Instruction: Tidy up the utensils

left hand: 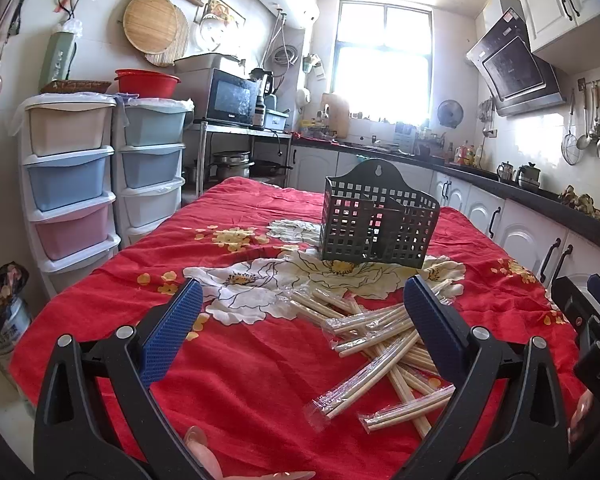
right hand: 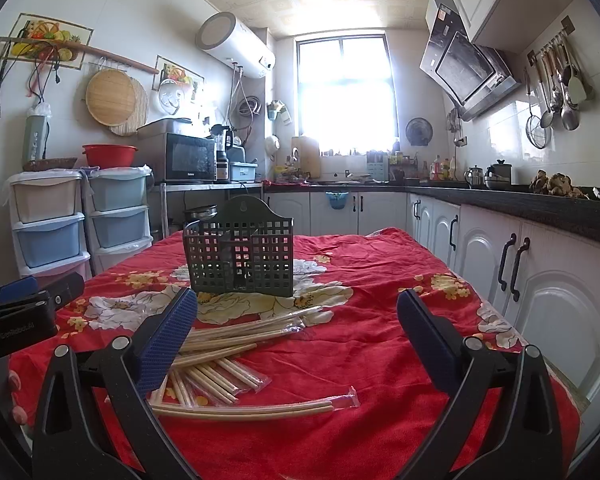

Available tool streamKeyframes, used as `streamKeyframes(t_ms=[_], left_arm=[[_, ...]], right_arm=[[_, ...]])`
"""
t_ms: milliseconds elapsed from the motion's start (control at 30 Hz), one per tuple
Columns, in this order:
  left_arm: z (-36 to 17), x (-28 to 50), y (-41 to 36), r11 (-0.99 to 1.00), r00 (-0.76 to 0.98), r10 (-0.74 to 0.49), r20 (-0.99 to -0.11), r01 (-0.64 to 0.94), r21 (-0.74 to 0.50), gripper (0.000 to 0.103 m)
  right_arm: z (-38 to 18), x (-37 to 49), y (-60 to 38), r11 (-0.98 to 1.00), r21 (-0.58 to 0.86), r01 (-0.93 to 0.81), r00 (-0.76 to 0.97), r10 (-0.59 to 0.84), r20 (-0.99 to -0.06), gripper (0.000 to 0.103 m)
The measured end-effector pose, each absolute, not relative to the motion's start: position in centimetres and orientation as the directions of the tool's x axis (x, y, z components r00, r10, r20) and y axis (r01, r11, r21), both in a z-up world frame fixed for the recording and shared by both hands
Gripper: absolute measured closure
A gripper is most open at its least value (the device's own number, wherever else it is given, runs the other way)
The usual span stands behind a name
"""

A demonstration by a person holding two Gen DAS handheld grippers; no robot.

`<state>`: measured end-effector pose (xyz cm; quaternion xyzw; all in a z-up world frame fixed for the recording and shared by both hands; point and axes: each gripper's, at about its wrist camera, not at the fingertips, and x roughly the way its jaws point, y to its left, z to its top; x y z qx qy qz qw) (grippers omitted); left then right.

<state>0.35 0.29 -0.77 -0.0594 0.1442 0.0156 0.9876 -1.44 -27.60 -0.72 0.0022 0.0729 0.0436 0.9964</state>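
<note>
A pile of several plastic-wrapped wooden chopstick pairs (left hand: 380, 340) lies on the red floral tablecloth (left hand: 240, 380); the pile also shows in the right wrist view (right hand: 228, 360). A dark green perforated utensil holder (left hand: 376, 224) stands upright behind the pile, also in the right wrist view (right hand: 242, 252). My left gripper (left hand: 304, 320) is open and empty, above the near side of the pile. My right gripper (right hand: 296, 328) is open and empty, to the right of the pile. The right gripper's body shows at the left wrist view's right edge (left hand: 592, 320).
Plastic drawer towers (left hand: 72, 176) stand left of the table. White cabinets with a black counter (right hand: 540, 216) run along the right. A microwave (left hand: 230, 98) sits on a metal rack behind. The left gripper's body (right hand: 24, 312) is at the right wrist view's left edge.
</note>
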Motion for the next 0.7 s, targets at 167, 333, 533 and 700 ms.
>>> streamKeyframes(t_ms=[167, 333, 533, 700], left_arm=[[-0.9, 0.5, 0.7, 0.992, 0.953, 0.015, -0.302, -0.052, -0.115, 0.01], [-0.8, 0.9, 1.0, 0.99, 0.943, 0.018, -0.333, -0.063, -0.126, 0.01], [-1.1, 1.8, 2.4, 0.982, 0.916, 0.024, -0.399, -0.097, -0.163, 0.01], [-1.2, 2.3, 3.4, 0.978, 0.902, 0.031, -0.431, -0.116, -0.174, 0.01]], right_arm=[[-0.7, -1.4, -27.5, 0.996, 0.009, -0.091, 0.985, 0.092, -0.149, 0.006], [-0.8, -1.3, -27.1, 0.993, -0.004, -0.115, 0.982, 0.113, -0.151, 0.006], [-0.5, -1.3, -26.6, 0.987, -0.02, -0.16, 0.976, 0.155, -0.154, 0.006], [-0.2, -0.8, -26.3, 0.981, -0.017, -0.194, 0.965, 0.188, -0.182, 0.006]])
